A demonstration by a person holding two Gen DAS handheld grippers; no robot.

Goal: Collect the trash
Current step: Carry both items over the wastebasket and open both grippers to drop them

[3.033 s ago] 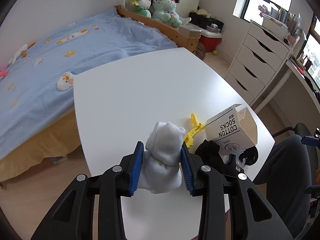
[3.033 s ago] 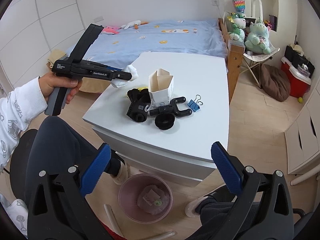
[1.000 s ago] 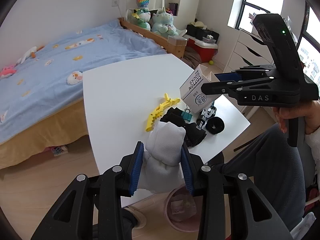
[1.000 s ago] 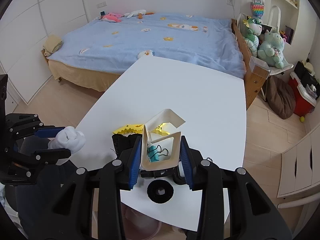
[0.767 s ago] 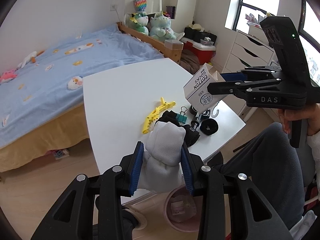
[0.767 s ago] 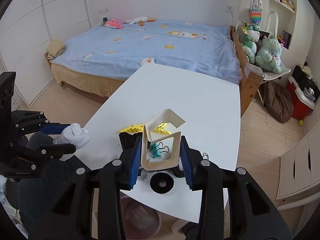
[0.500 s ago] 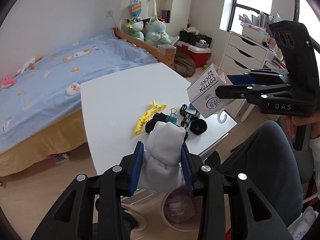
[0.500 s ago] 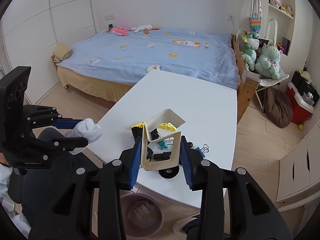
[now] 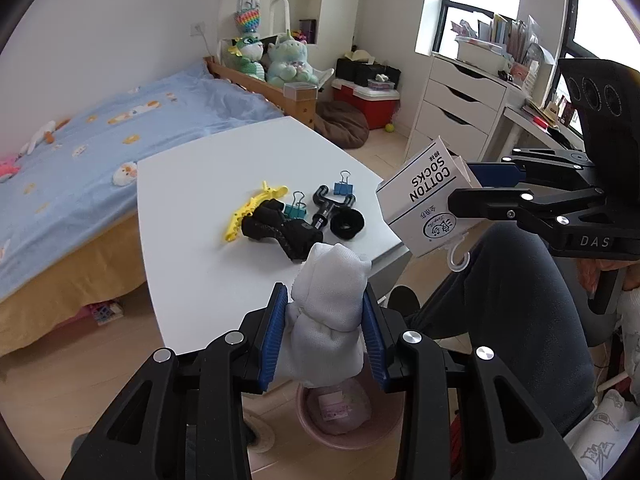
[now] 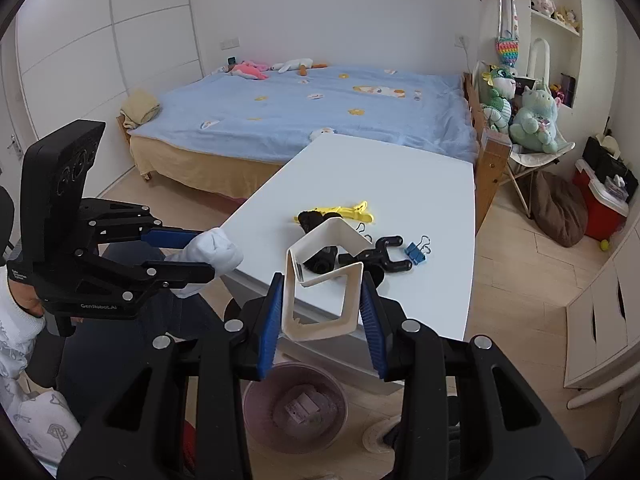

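Note:
My left gripper [image 9: 325, 334] is shut on a crumpled white tissue wad [image 9: 329, 312], held off the near edge of the white table [image 9: 192, 184]. Directly below it on the floor stands a pink trash bin [image 9: 344, 416]. My right gripper [image 10: 323, 318] is shut on an empty white sock box [image 10: 324, 284], squeezed out of shape, above the same pink trash bin [image 10: 296, 408]. In the left wrist view the sock box [image 9: 428, 196] hangs at the right, past the table's corner. In the right wrist view the tissue wad [image 10: 212, 258] shows at the left.
On the table lie a yellow clip [image 9: 252, 208], a black sock [image 9: 280, 232], two binder clips [image 9: 343, 188], a black handle piece [image 9: 330, 204] and a black hair tie [image 9: 347, 224]. A person's dark-trousered legs [image 9: 500, 320] sit beside the bin. A bed [image 10: 304, 112] lies beyond.
Both grippers have drawn back from the table with their loads. The sock box has left the tabletop and now hangs off the edge, and the trash bin has come into fuller view below.

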